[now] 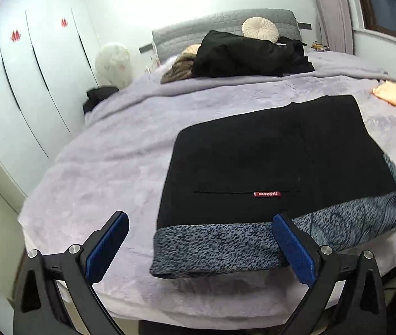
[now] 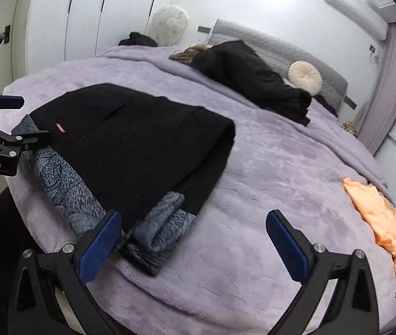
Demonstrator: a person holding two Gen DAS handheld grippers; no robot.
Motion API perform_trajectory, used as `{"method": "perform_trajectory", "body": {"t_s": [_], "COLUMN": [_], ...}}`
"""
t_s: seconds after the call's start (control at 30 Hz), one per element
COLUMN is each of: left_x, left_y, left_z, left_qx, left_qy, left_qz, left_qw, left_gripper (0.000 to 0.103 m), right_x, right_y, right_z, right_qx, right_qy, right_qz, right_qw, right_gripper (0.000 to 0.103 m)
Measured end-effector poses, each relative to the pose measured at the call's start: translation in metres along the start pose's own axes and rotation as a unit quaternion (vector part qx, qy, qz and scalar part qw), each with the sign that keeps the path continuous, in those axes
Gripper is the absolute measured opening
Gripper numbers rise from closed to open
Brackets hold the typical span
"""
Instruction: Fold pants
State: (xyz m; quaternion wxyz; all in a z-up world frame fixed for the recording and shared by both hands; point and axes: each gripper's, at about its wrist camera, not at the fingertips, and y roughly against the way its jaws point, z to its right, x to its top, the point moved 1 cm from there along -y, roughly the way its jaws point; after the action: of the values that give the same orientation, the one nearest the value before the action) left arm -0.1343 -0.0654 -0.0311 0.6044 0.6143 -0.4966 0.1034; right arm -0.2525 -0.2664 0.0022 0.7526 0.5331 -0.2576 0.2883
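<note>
the fingers of the left gripper (image 1: 200,240) are spread wide and pinch nothing; the right one lies over the grey lining band of the black pants (image 1: 267,162), the left one over the bare lilac blanket (image 1: 100,150). the fingers of the right gripper (image 2: 193,236) are also spread wide and empty, the left one just at the near right corner of the pants, where the grey lining (image 2: 159,223) shows.

the pants lie already folded into a flat block on the near part of the bed, between the two grippers. it looks like the fold is almost finished, so the next step is probably to take both near corners together. for a good result, each gripper should catch all layers at its corner, and both should lift evenly, so the block stays square.

the long axis of the block runs left to right along the near edge. the band with grey lining points toward the near side, and the small red label (image 1: 267,194) sits just behind it.
</note>
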Motion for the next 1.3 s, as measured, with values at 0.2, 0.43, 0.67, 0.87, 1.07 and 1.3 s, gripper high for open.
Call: {"method": "perform_trajectory", "body": {"t_s": [0.2,0.43,0.67,0.87,1.07,1.3], "left_x": [0.003,-0.042,-0.035,-0.048,-0.044,-0.013], "left_y": [-0.008,-0.006,-0.038,-0.050,-0.007,-0.012], "left_z": [-0.010,-0.020,-0.038,-0.062,-0.098,-0.091], "left_qx": [-0.017,0.026,-0.010,-0.079,-0.102,-0.077], "left_qy": [0.019,-0.055,0.010,0.087,0.099,0.074], "left_qz": [0.011,0.024,-0.005,-0.042,-0.001,0.019], "left_qw": [0.9996,0.9979,0.9999,0.9922,0.9898,0.9941], "left_gripper": [0.103,0.103,0.103,0.103,0.103,0.103], "right_x": [-0.023,-0.027,-0.025,-0.022,-0.019,0.027], "right_y": [-0.019,-0.020,-0.022,-0.032,0.012,0.017], "right_z": [-0.038,-0.042,-0.050,-0.015,-0.033,-0.013], "right_qx": [-0.068,-0.150,-0.164,-0.116,-0.071,-0.016], "right_qy": [0.118,0.135,0.150,0.063,0.141,0.052], "right_qz": [-0.017,0.008,0.010,-0.045,0.024,0.070], "right_qw": [0.991,0.979,0.975,0.990,0.987,0.996], "right_gripper": [0.103,0.103,0.103,0.103,0.103,0.103]}}
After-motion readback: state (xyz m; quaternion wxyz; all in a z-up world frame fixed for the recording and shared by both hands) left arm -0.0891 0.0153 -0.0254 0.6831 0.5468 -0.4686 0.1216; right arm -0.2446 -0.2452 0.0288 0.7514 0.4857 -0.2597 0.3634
